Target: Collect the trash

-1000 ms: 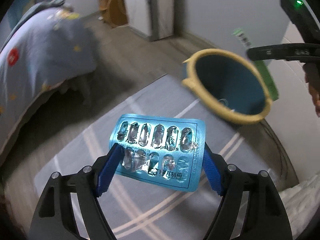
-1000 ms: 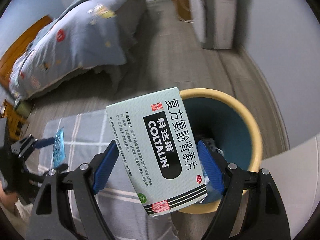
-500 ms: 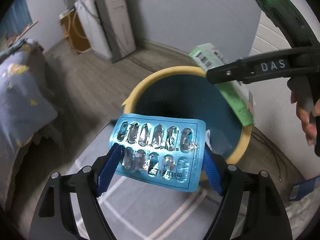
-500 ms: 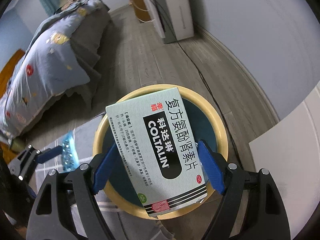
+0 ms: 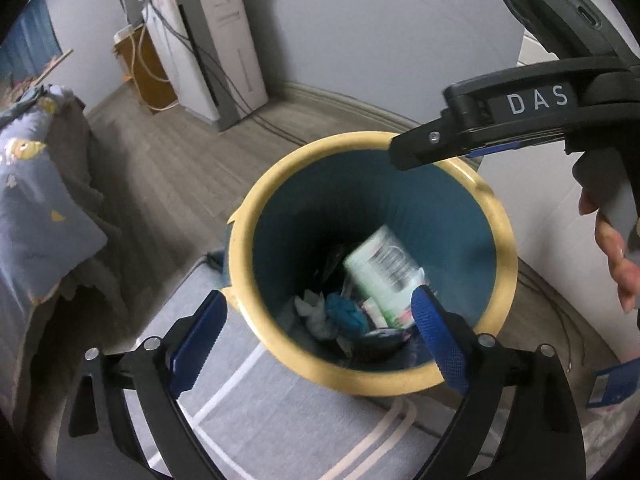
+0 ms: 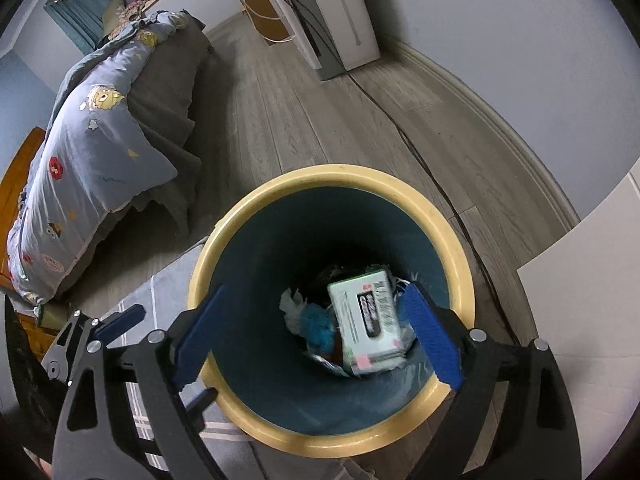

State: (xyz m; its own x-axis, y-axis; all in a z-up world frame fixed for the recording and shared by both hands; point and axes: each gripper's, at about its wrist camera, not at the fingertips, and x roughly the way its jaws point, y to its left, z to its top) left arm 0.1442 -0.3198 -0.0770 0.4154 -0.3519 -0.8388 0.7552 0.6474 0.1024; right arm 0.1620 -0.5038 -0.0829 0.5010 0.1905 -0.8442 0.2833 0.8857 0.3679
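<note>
A bin with a yellow rim [image 5: 280,168] [image 6: 332,172] and teal inside stands right under both grippers. A pale green medicine box [image 5: 382,272] [image 6: 366,320], blurred, lies loose among crumpled white and teal trash [image 6: 312,320] at its bottom. My left gripper [image 5: 316,340] hangs over the near rim, its jaws opening with nothing between them. My right gripper [image 6: 316,336] is over the bin too, its jaws opening and free of the box. It shows at the upper right [image 5: 480,136] of the left wrist view, held by a hand [image 5: 612,248]. I cannot pick out the blue blister pack.
A bed with a blue patterned quilt [image 6: 92,152] fills the left. A white tower appliance [image 6: 340,12] stands by the far wall, with a cable [image 6: 420,160] running over the wood floor. A grey striped rug [image 5: 248,420] lies under the bin. White furniture [image 6: 592,300] is at the right.
Both grippers have opened and let go. The blister pack has left the left gripper and the medicine box has dropped from the right gripper into the bin. Both views have closed in over the bin.
</note>
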